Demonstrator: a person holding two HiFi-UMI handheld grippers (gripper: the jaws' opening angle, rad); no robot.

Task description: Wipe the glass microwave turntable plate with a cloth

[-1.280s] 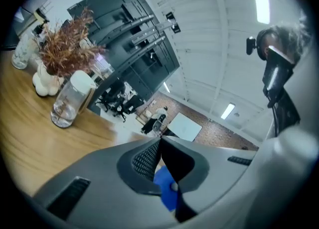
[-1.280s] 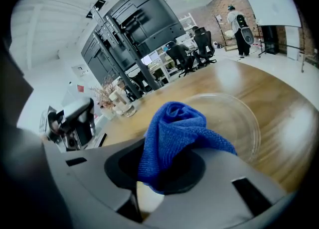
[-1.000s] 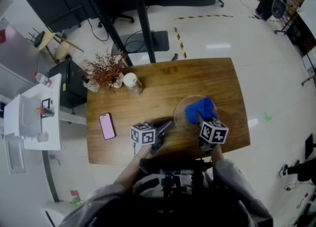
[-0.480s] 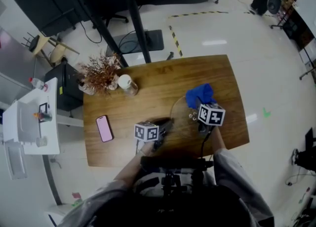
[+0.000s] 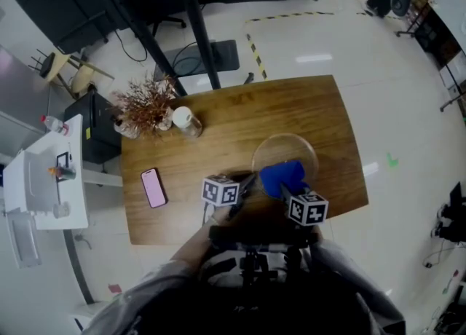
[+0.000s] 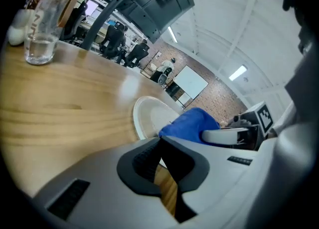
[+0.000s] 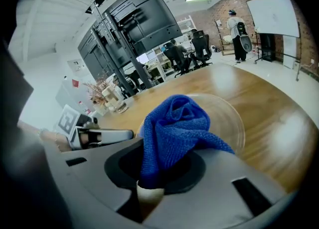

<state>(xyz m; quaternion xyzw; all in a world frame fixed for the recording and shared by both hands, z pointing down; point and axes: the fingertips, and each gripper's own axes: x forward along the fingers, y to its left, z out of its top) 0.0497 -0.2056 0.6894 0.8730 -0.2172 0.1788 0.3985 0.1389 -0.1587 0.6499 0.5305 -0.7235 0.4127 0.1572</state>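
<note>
The clear glass turntable plate (image 5: 288, 146) lies flat on the wooden table (image 5: 218, 144), right of centre. A bunched blue cloth (image 5: 281, 175) rests on the plate's near part, with my right gripper (image 5: 288, 186) shut on it. In the right gripper view the cloth (image 7: 177, 123) bulges out of the right gripper (image 7: 159, 168), with the plate (image 7: 229, 116) under and behind it. My left gripper (image 5: 246, 183) is at the plate's left rim. In the left gripper view the left gripper (image 6: 161, 142) is closed on the plate's near rim (image 6: 144, 121), and the cloth (image 6: 192, 123) lies just beyond.
A pink phone (image 5: 153, 187) lies on the table's left side. A white-lidded glass jar (image 5: 188, 121) and dried flowers (image 5: 145, 104) stand at the back left; the jar (image 6: 42, 34) also shows in the left gripper view. The table's near edge (image 5: 240, 233) is close below both grippers.
The right gripper carried the cloth out to the plate's far side, then drew it back to the near side. The left gripper stayed at the left rim.
</note>
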